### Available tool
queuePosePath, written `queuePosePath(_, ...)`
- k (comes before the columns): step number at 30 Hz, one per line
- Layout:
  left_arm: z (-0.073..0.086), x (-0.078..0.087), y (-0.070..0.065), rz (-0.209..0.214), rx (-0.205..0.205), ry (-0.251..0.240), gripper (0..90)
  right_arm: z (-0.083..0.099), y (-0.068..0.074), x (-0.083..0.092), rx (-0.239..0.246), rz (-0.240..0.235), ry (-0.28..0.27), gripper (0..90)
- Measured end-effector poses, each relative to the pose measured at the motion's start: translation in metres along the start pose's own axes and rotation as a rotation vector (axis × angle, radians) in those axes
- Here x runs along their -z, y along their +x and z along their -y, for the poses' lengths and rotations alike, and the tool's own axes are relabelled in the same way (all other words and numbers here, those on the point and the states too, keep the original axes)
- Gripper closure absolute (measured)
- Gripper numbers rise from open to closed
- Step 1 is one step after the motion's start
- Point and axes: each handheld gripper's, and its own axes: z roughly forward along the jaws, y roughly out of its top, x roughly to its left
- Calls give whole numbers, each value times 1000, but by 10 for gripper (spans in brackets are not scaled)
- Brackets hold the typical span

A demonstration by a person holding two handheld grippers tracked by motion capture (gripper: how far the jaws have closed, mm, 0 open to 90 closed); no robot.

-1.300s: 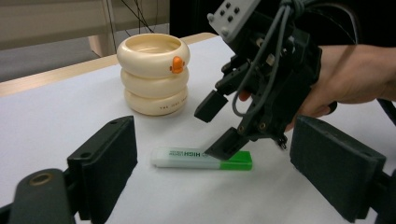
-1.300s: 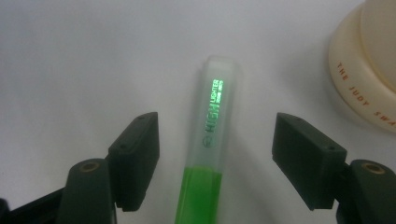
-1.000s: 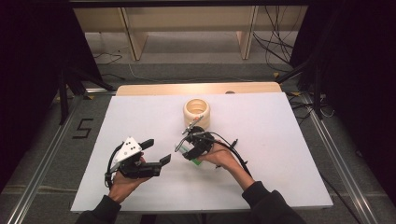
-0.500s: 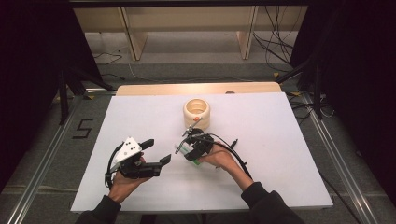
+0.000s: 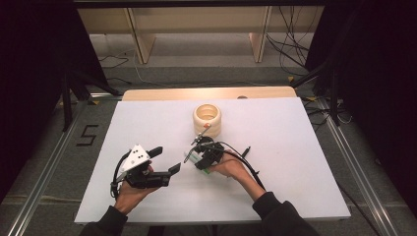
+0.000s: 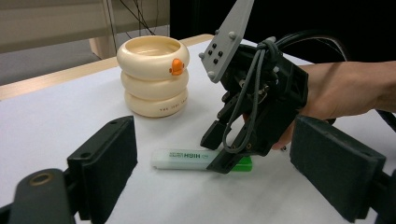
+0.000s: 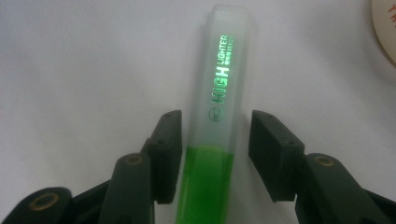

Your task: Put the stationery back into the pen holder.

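Table [image 5: 305, 162] with a white top takes up most of the scene, and a cream holder [image 5: 207, 119] that looks like stacked rings stands near its far middle, with an orange-tipped pen poking out. Left gripper [image 5: 166, 172] rests low on the near left side, jaws spread wide with nothing between them. Right gripper [image 5: 193, 156] is down over the green highlighter [image 7: 215, 121], which lies flat on the tabletop just in front of the holder. Its jaws have just been closing in, one on each side of the marker near where the clear cap meets the green body, but the right-hand pad isn't touching yet.
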Motion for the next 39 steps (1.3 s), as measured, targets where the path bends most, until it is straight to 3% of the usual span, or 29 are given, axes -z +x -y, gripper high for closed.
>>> queuePosePath(17,0,0,-1,1,-1,0,142,-8,5,-4,14,44,52,612)
queuePosePath(28,0,0,0,-1,-2,-3,142,-8,4,-3,12,45,48,668)
queuePosePath(39,-1,4,4,-34,18,-37,144,-7,4,10,54,61,-34,670)
